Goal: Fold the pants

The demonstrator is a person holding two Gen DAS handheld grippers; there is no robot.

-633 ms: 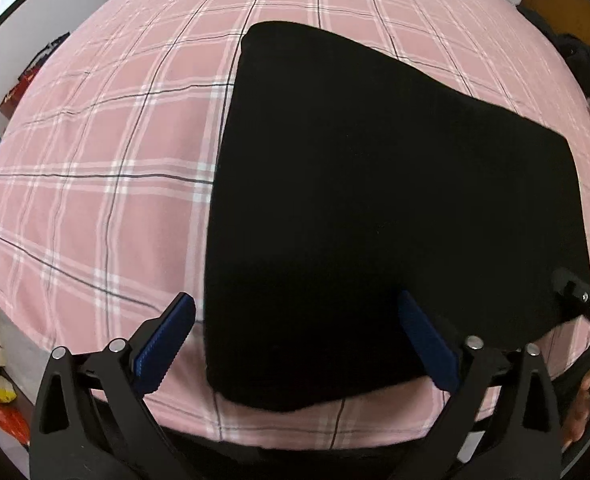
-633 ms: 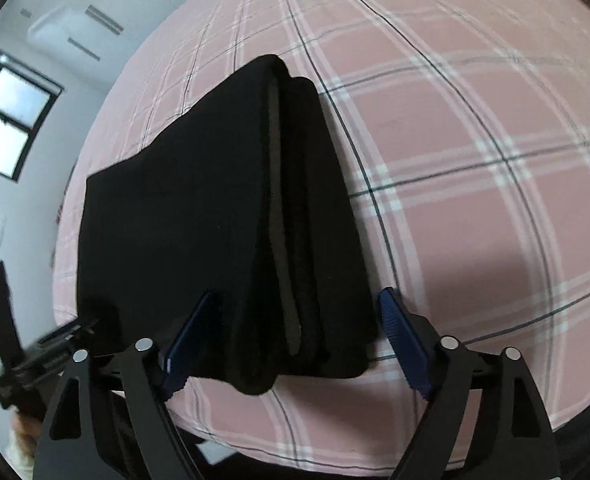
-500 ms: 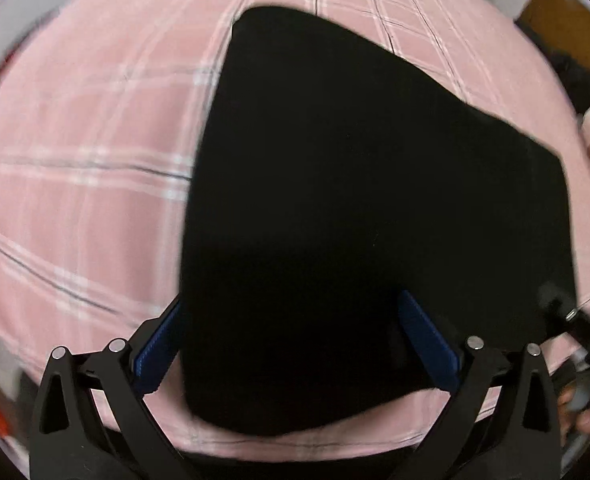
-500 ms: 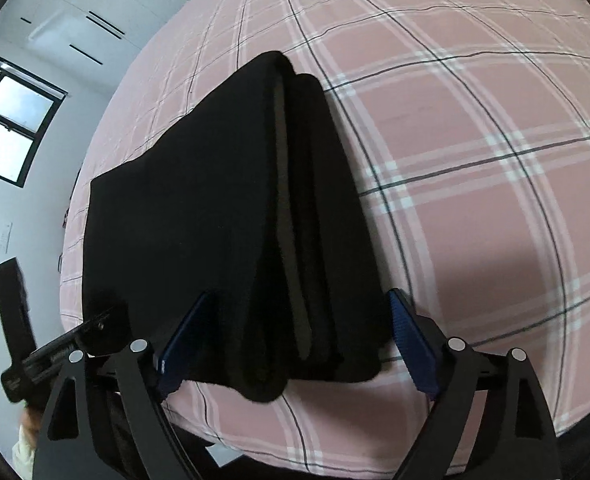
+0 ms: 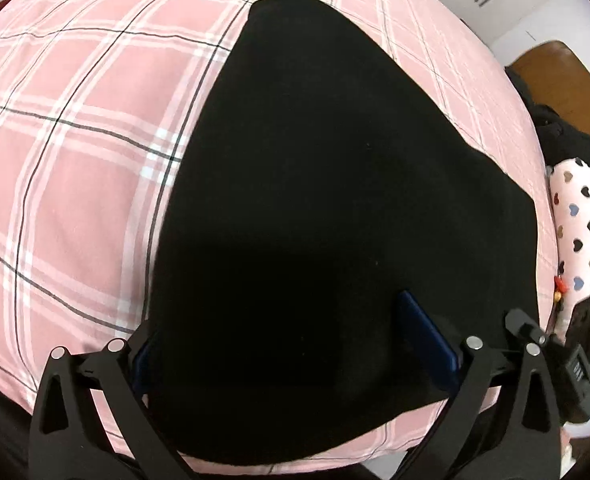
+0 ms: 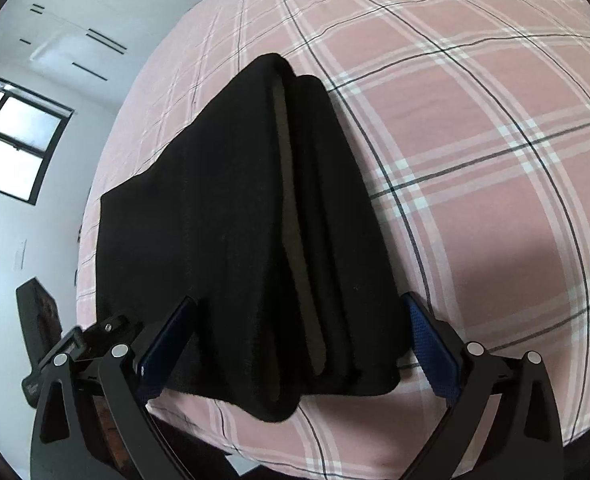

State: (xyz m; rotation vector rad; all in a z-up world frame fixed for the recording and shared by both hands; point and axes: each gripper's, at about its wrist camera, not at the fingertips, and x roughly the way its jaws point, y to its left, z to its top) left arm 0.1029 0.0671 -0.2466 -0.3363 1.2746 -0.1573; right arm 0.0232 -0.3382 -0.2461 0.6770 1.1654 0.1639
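Seen from the left wrist, the black pants (image 5: 335,220) lie folded into a flat pad on the pink plaid bed (image 5: 75,140), their near edge close to the bed's front edge. The left hand-held gripper (image 5: 295,344) straddles that near edge, its fingers spread wide with cloth between them but not pinched, so it is released. The pad's long axis runs away from the gripper toward the far side of the bed. A heart-print pillow (image 5: 583,232) sits just beyond the pants' right side; the bed lies bare to the pants' left and beyond them.

From the right wrist, the pants (image 6: 235,240) show their stacked layers along the right edge. The right hand-held gripper (image 6: 295,344) brackets the near corner, its jaws closing a little yet spread wide, and I see no pad pressing the cloth. Right of the pants the bed (image 6: 475,160) is open plaid; the front edge is close. Both grippers sit equally near.
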